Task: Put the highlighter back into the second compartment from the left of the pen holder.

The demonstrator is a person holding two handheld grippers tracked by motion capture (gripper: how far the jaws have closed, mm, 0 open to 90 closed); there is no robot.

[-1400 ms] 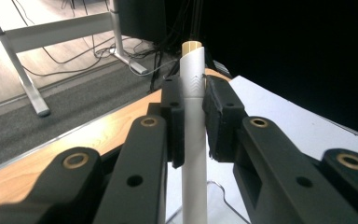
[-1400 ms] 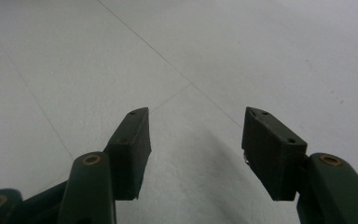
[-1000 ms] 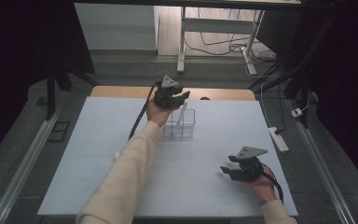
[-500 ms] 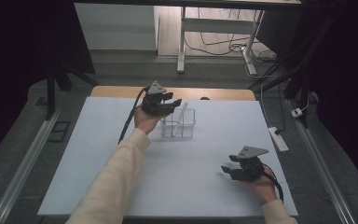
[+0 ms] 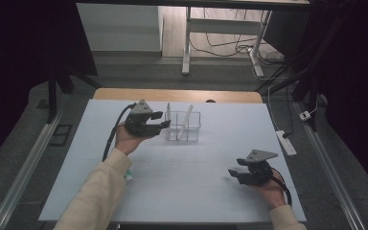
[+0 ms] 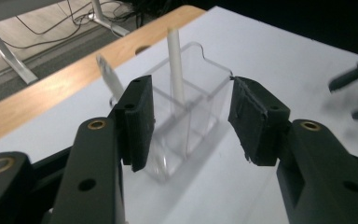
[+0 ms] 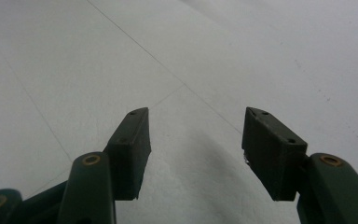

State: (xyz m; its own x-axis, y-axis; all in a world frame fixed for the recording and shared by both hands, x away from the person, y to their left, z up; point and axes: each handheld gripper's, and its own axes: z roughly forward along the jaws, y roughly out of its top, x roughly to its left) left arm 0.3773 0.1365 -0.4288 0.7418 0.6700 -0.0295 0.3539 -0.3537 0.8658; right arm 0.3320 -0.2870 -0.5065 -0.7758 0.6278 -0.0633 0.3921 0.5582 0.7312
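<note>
L gripper (image 5: 162, 125) jaws parted, just opened, empty, beside clear holder (image 5: 183, 127) near table's (image 5: 100, 191) far edge | two sticks (image 5: 188, 116) inside | R gripper (image 5: 234, 174) apart, empty, near-right corner.

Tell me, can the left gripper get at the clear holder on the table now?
Probably yes. The left gripper has open jaws that have just been opening, nothing is between them, and the clear holder stands right ahead with bare table around it.

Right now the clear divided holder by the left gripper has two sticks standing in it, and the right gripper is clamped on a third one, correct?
Not quite. The right gripper holds nothing: in the right gripper view its jaws stand open over the bare white table. The clear holder does have two sticks.
</note>
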